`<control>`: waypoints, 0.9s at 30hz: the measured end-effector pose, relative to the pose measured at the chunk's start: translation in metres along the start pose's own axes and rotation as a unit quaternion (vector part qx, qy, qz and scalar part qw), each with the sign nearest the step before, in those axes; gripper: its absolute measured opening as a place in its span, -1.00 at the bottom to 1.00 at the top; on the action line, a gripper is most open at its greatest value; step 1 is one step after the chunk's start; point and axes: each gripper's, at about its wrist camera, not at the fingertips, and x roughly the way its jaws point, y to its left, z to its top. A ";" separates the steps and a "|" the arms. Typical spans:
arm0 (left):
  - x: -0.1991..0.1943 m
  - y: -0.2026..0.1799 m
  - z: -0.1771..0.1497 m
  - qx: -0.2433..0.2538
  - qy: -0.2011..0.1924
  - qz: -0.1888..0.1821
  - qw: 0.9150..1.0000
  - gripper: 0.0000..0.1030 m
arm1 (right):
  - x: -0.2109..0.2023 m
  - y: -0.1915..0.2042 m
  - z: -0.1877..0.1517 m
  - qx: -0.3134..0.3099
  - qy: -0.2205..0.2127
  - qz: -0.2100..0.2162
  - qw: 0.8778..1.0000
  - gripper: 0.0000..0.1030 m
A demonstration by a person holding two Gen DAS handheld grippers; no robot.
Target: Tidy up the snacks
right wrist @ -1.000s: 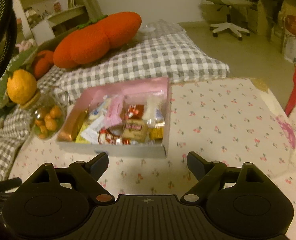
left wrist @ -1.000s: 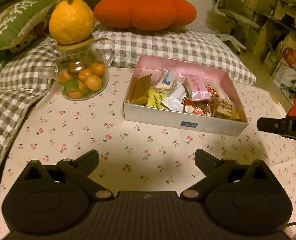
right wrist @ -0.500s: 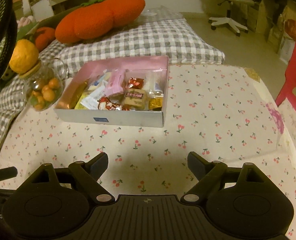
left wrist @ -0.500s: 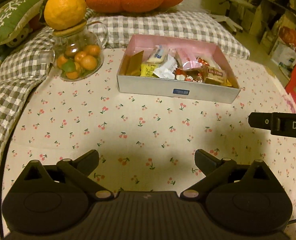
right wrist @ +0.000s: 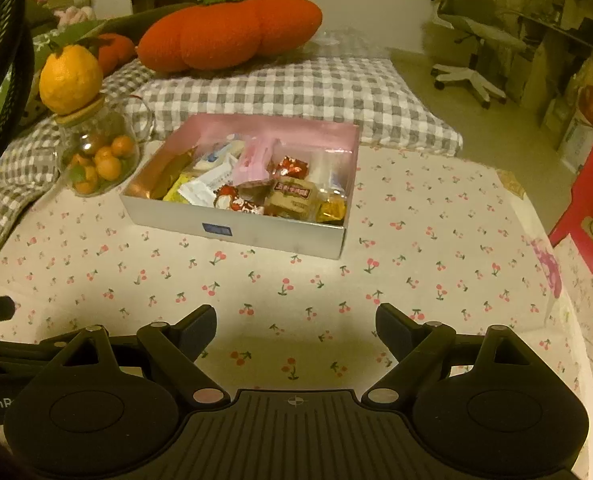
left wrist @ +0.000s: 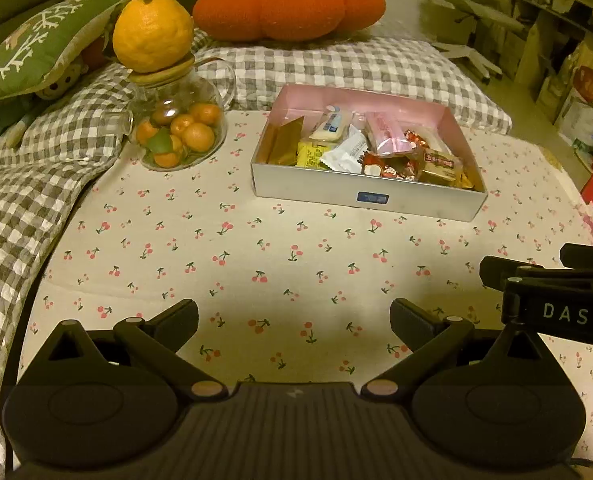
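With the left gripper (left wrist: 294, 314) and right gripper (right wrist: 296, 320) both wide and empty, well short of the snack box (left wrist: 368, 196) on the cherry-print cloth (left wrist: 256, 260), a careless reach could shove the light box or knock the glass jar (left wrist: 178, 128) beside it.

A shallow rectangular box with grey outer walls and a pink inside (left wrist: 370, 197) (right wrist: 232, 233) is sitting open on the cherry-print bench, holding a loose heap of wrapped snacks (left wrist: 376, 146) (right wrist: 256, 182): pink, white, yellow, gold and red packets are overlapping one another.
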 end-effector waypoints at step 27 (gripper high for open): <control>-0.001 0.003 -0.002 -0.009 -0.006 0.011 1.000 0.99 | 0.002 0.002 -0.004 -0.008 0.003 -0.003 1.000 0.73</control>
